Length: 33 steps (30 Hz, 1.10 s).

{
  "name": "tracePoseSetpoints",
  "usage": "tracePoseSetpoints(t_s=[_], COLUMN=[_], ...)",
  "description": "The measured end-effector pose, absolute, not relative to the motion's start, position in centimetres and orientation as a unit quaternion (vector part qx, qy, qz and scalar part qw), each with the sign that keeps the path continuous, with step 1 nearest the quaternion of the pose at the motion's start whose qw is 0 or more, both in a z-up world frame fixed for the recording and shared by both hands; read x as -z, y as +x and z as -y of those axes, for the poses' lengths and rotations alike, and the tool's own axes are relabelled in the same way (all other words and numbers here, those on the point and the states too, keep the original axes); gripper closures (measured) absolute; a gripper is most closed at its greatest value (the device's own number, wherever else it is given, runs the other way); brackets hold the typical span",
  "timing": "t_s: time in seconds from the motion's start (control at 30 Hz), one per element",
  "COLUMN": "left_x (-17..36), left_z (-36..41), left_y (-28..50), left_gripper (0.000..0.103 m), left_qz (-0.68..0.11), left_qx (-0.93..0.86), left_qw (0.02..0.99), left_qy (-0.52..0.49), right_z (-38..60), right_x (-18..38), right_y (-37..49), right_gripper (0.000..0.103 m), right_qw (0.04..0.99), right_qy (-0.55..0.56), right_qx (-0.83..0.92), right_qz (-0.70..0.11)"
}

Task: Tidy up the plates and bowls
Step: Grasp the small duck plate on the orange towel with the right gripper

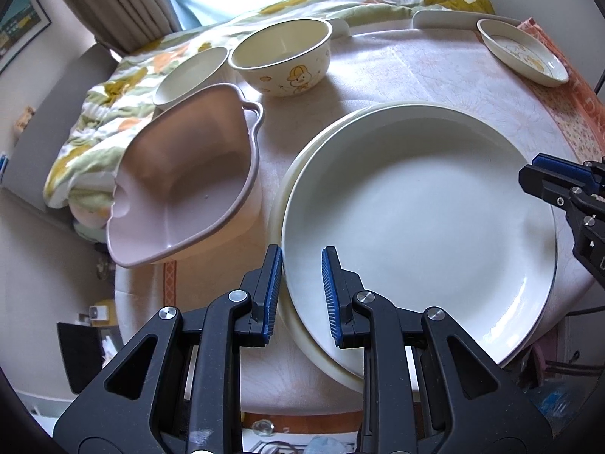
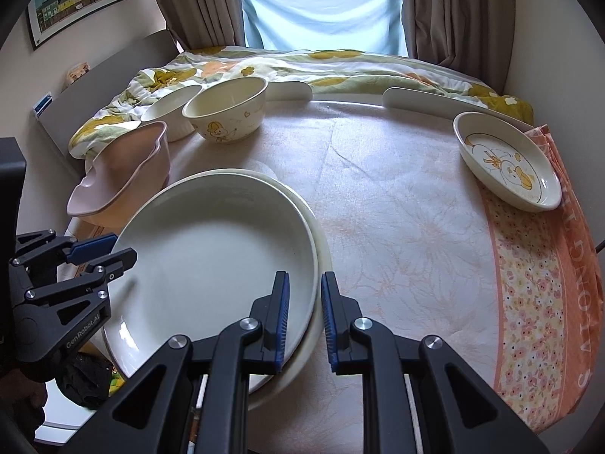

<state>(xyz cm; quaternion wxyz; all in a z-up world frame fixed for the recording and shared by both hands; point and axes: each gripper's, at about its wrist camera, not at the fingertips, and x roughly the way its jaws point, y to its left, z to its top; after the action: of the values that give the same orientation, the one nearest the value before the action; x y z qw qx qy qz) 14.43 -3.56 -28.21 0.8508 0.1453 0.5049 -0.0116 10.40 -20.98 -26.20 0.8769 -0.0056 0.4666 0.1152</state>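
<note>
A large white plate lies stacked on a cream plate; both show in the right wrist view, white plate on cream plate. My left gripper is open, its jaws on either side of the plates' near left rim. My right gripper is open, its jaws astride the plates' right rim. A pink handled bowl, a cartoon duck bowl and a white ribbed bowl stand at the back left. A small oval duck dish sits at the far right.
The round table has a pale floral cloth and low white rim guards at the back. A bed with a floral quilt lies beyond it. An orange patterned cloth hangs over the right edge.
</note>
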Motion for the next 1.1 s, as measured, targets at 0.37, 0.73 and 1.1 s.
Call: tracePoseSetpoints(t_s=[0.37,0.73,1.1], left_x=[23.4,12.1,18.2], left_z=[3.0,8.1,23.4], left_y=[14.4,18.8,32.2], left_gripper=[0.084,0.000,0.003], left_qz=[-0.477,-0.361,-0.473], left_qx=[0.037,0.217,0.343], left_qw=[0.872,0.907,0.811], left_qy=[0.105,0.018,0.026], right_z=[21.9,31.3,42.8], right_x=[23.3,15.6,19.4], right_y=[10.2,9.0,12.8], right_gripper=[0.087,0.000,0.000], right_qw=[0.883,0.903,0.866], right_qy=[0.004,0.114,0.219], right_qx=[-0.101,-0.005,0.073], right_qz=[-0.458,-0.414,-0.444])
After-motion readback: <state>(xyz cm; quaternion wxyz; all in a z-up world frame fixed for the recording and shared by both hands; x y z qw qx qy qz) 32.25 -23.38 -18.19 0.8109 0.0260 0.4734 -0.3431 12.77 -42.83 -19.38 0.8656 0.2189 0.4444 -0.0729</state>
